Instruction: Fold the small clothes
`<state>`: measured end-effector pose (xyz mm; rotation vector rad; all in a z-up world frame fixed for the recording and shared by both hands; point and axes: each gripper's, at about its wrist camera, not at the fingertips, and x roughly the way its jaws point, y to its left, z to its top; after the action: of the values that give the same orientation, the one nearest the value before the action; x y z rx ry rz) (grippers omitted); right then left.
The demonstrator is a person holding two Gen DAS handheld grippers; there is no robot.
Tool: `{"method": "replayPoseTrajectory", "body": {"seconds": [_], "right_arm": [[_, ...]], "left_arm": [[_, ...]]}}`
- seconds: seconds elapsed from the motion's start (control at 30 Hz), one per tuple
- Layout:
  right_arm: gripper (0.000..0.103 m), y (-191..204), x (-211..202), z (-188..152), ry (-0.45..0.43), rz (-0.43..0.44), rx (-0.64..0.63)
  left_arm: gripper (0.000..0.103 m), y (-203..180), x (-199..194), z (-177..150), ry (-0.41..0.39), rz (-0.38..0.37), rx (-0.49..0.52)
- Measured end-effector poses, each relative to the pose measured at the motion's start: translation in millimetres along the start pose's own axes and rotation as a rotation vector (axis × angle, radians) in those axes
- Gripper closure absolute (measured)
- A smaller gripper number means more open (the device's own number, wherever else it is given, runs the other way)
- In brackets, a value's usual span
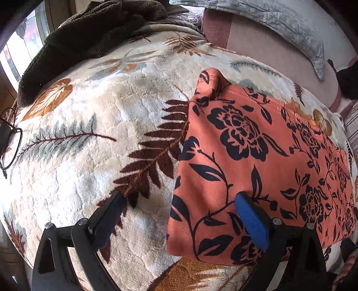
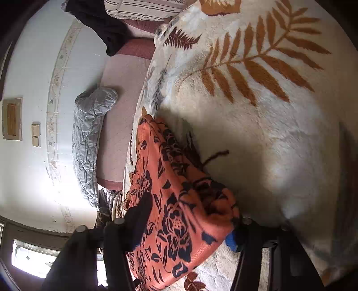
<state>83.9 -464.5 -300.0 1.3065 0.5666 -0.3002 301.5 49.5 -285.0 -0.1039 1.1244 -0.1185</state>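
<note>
An orange garment with a black flower print (image 1: 257, 161) lies flat on a cream leaf-patterned blanket (image 1: 94, 125). My left gripper (image 1: 181, 215) is open just above it: the blue-padded finger (image 1: 252, 223) is over the cloth's near left part, the other finger (image 1: 109, 215) over the blanket. In the right wrist view, the same garment (image 2: 176, 201) is bunched and lifted between the fingers of my right gripper (image 2: 190, 223), which is closed on its edge above the blanket (image 2: 268, 134).
A dark brown fleece (image 1: 94, 29) lies at the blanket's far left. A grey quilted pillow (image 1: 288, 24) and pink sheet (image 1: 268, 58) lie beyond. A black cable (image 1: 11, 145) rests at the left edge. A striped cushion (image 2: 143, 9) and dark cloth (image 2: 100, 24) lie nearby.
</note>
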Motion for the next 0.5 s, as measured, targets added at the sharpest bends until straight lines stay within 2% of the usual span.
{"method": "replayPoseTrajectory", "body": {"seconds": [0.03, 0.13, 0.27, 0.43, 0.5], "right_arm": [[0.078, 3.3, 6.1, 0.4, 0.02, -0.008, -0.019], [0.081, 28.1, 3.5, -4.2, -0.01, -0.03, -0.115], [0.083, 102.0, -4.7, -29.3, -0.052, -0.052, -0.382], [0.083, 188.3, 4.4, -99.3, -0.019, -0.007, -0.634], [0.083, 211.9, 14.2, -132.4, 0.015, 0.029, -0.689]], "left_arm": [[0.004, 1.8, -2.3, 1.3, -0.009, 0.002, -0.018], [0.004, 16.2, -7.9, 9.8, -0.028, -0.018, -0.08], [0.004, 41.4, -17.9, 19.2, -0.061, -0.005, -0.152], [0.004, 78.8, -33.5, 20.8, -0.098, 0.054, -0.222], [0.004, 96.2, -37.3, 20.0, -0.106, 0.074, -0.252]]}}
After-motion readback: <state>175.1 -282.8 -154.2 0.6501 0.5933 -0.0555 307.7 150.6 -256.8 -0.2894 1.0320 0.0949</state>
